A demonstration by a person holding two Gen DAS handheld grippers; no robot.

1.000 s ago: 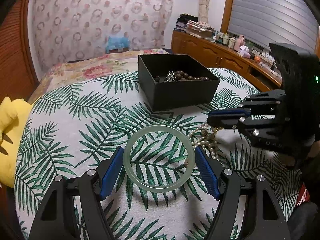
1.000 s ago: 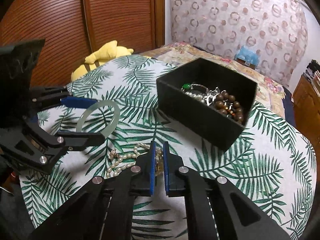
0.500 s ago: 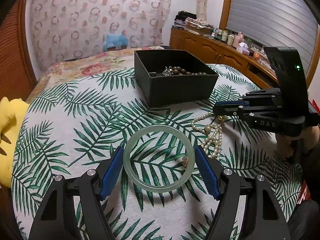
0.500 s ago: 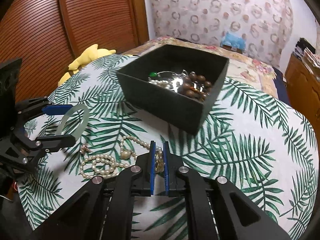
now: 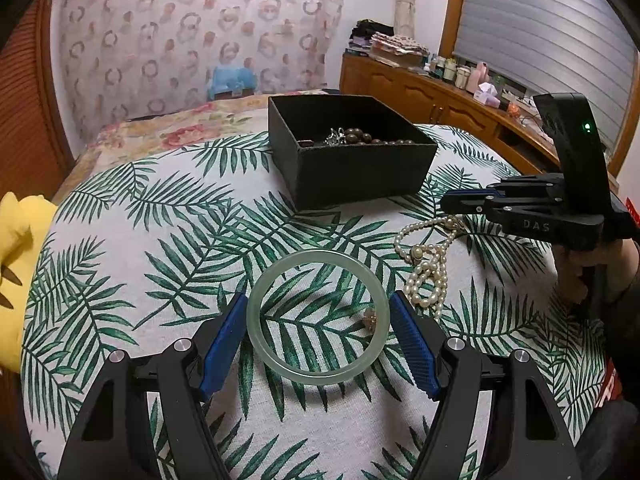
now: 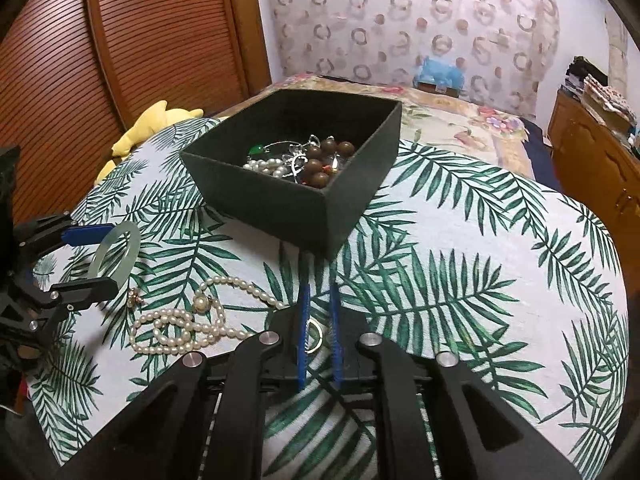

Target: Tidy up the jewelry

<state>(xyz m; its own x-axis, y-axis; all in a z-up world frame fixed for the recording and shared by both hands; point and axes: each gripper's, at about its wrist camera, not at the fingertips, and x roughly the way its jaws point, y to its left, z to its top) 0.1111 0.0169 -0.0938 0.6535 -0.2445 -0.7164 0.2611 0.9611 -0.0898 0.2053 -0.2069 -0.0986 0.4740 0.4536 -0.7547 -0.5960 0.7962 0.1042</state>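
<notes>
Jade bangle point(image 5: 318, 316) sits mid-desk, clamped in the left hand-held gripper point(image 5: 318, 334); right hand-held gripper point(image 6: 318, 330) pinches a gold ring point(image 6: 314, 334) near the black box point(image 6: 280, 204), open cloth rightward.

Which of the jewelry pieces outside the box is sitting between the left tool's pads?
The pale green bangle, a plain rigid ring held between the left tool's blue pads; the pearl necklace lies loose to its right.
</notes>
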